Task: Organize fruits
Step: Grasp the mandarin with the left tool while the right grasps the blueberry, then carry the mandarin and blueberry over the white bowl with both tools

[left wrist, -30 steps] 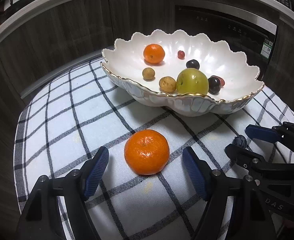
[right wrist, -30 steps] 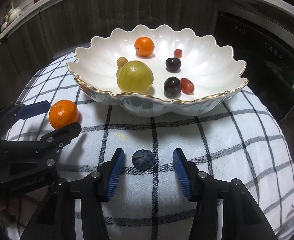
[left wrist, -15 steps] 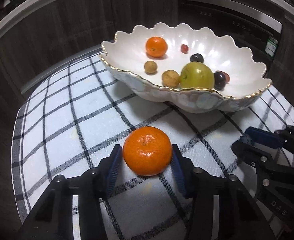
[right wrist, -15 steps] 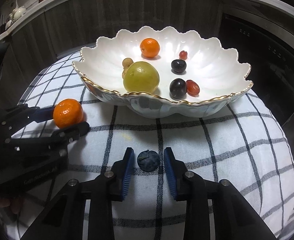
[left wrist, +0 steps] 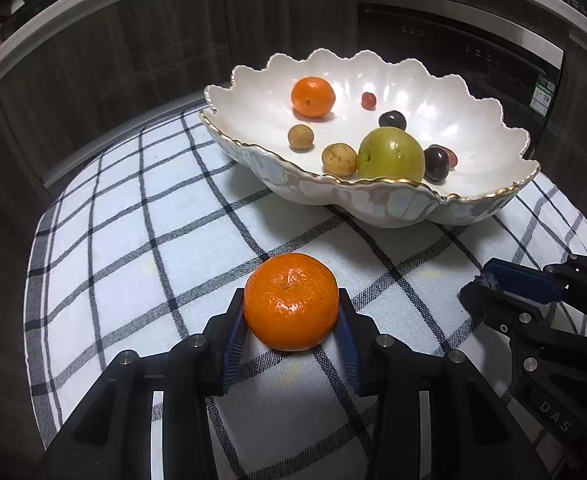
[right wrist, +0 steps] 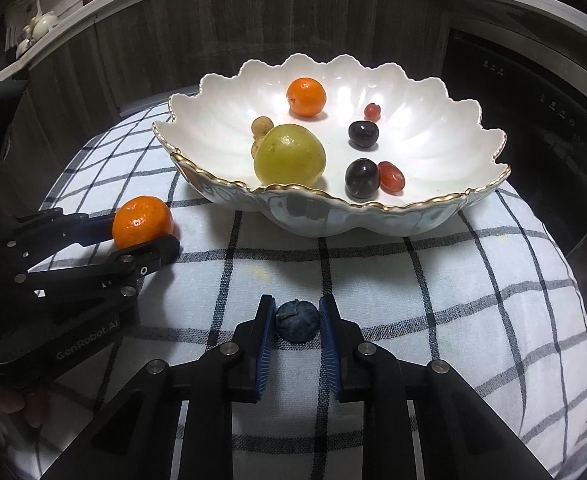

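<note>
Glossy glazed white bowl (right wrist: 445, 128) with shiny gold rim. Woven matt checked cloth (left wrist: 141, 240), a little rough. Mandarin (left wrist: 291, 300) with pitted, shiny peel. Dull blueberry (right wrist: 297, 320). Matt black plastic tongs (right wrist: 297, 322), ribbed blue pads (right wrist: 264, 344), metal screws.

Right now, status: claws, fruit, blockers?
Left claw just closed on the tangerine. Right claw shut on the blueberry. Both fruits on the cloth. Path to bowl looks clear.

Both wrist views are aimed steeply down along the jaws, close over the tabletop (left wrist: 141, 240); the scalloped bowl (left wrist: 473, 208) (right wrist: 333, 216) toward 12 o'clock is shared
</note>
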{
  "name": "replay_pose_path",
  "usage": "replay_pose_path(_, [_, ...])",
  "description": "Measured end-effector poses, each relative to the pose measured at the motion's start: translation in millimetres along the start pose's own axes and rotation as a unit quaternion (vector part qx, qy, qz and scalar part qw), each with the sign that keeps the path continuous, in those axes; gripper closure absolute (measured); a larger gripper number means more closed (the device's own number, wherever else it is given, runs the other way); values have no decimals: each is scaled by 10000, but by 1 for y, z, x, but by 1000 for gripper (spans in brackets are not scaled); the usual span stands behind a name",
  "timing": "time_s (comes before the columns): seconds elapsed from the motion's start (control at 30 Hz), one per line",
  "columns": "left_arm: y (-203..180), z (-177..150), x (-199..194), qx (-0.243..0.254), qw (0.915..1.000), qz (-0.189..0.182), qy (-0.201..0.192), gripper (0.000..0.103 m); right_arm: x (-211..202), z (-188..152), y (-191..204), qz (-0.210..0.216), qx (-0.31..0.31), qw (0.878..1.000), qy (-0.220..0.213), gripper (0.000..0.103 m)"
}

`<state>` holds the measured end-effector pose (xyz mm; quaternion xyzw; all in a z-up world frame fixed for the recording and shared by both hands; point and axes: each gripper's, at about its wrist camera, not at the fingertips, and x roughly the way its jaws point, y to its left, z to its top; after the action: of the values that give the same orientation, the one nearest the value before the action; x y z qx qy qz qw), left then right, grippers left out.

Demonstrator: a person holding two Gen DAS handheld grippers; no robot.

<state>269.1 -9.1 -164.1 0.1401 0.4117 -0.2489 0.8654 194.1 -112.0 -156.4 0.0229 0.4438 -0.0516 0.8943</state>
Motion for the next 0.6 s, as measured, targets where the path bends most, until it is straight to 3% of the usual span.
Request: replay_pose_path(0.6, [-8, 6, -37, -52, 9996, 192, -186, 62, -28, 7, -1, 135, -22, 9996, -257, 79])
